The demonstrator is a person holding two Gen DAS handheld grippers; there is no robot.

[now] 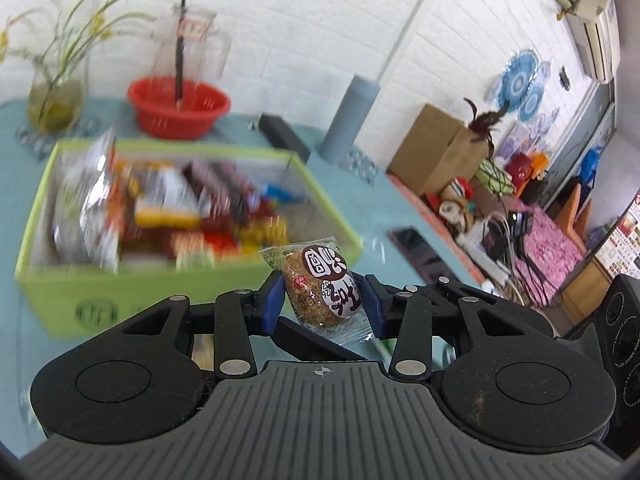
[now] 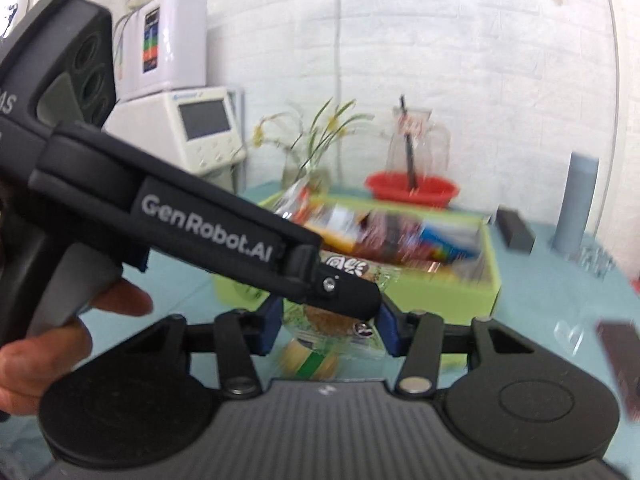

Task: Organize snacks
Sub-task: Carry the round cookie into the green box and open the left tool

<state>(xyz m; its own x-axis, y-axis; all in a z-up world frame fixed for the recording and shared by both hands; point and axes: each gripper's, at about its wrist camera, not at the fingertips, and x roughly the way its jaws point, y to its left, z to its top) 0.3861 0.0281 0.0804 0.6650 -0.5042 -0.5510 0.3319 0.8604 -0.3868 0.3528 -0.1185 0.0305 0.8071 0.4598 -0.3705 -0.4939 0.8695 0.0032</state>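
My left gripper [image 1: 324, 300] is shut on a small clear-wrapped grain cake [image 1: 320, 288] with a brown and white label, held above the teal table in front of the green snack box [image 1: 60, 292]. The box holds several blurred packets. In the right wrist view, my right gripper [image 2: 330, 320] is shut on a brown round snack in a clear wrapper [image 2: 324, 322]. The left gripper's black finger [image 2: 344, 292] crosses in front and hides part of that snack. The grain cake [image 2: 344, 266] shows behind that finger. A hand [image 2: 60, 340] grips the left tool's handle.
A yellow-green packet [image 2: 308, 362] lies on the table below the right jaws. Behind the box stand a red basket [image 1: 178, 108], a glass jug [image 1: 192, 48], a vase [image 1: 56, 96] and a blue cylinder [image 1: 352, 116]. A dark flat object [image 2: 620, 360] lies at the right.
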